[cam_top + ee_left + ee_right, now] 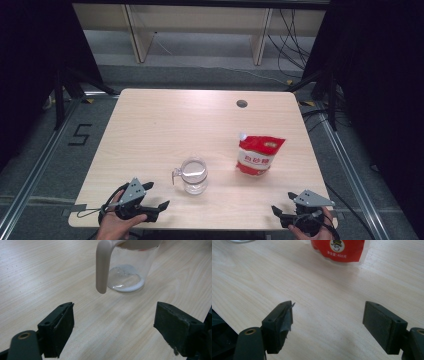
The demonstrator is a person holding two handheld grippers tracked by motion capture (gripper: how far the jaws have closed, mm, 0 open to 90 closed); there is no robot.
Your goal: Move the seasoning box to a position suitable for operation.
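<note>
Cup: a clear plastic cup (193,175) with a pale handle stands upright on the table, near the front edge and a little left of centre; its handle points toward 9 o'clock in the high view.
Cup contents: a thin white layer lies on the bottom, seen in the left gripper view (126,280).
Bag: a red and white bag (258,154) rests on the table at about 2 o'clock from the cup, apart from it; its lower edge shows in the right gripper view (339,250).
Left gripper: the left gripper (156,195) sits at about 8 o'clock from the cup, near the front edge, held by a hand; its jaws stand wide apart with nothing between them, the cup handle just ahead of them (113,322).
Right gripper: the right gripper (283,203) is at about 5 o'clock from the bag, near the front right corner; its jaws are spread wide over bare wood (328,323).
Table: a light wooden table (165,120) with a round hole (242,103) toward the far right.
</note>
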